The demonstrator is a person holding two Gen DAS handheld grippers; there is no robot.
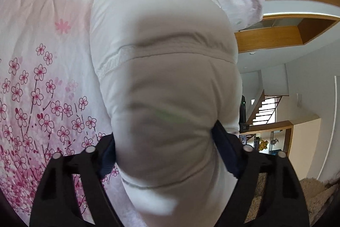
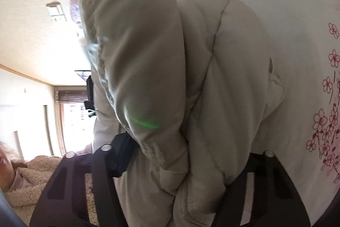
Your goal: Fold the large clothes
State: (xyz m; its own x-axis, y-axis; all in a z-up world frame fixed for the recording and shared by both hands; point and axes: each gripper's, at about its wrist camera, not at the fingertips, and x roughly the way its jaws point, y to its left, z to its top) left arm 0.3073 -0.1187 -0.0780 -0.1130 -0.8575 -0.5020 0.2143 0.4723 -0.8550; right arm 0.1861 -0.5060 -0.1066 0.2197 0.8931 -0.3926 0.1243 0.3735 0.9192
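On the flowered bedsheet point(image 1: 42, 82), a pale padded jacket point(image 1: 161, 69) is lying bunched, its near end bulging up between both tools. The left gripper point(image 1: 165, 150) is clamping a thick fold of the jacket, both dark pads point(image 1: 225, 150) pressing into the fabric. The right gripper point(image 2: 180, 154) is likewise squeezing a gathered roll of jacket; its far pad is hidden. A person in a fleece sleeve point(image 2: 31, 180) is showing at the right view's lower left edge.
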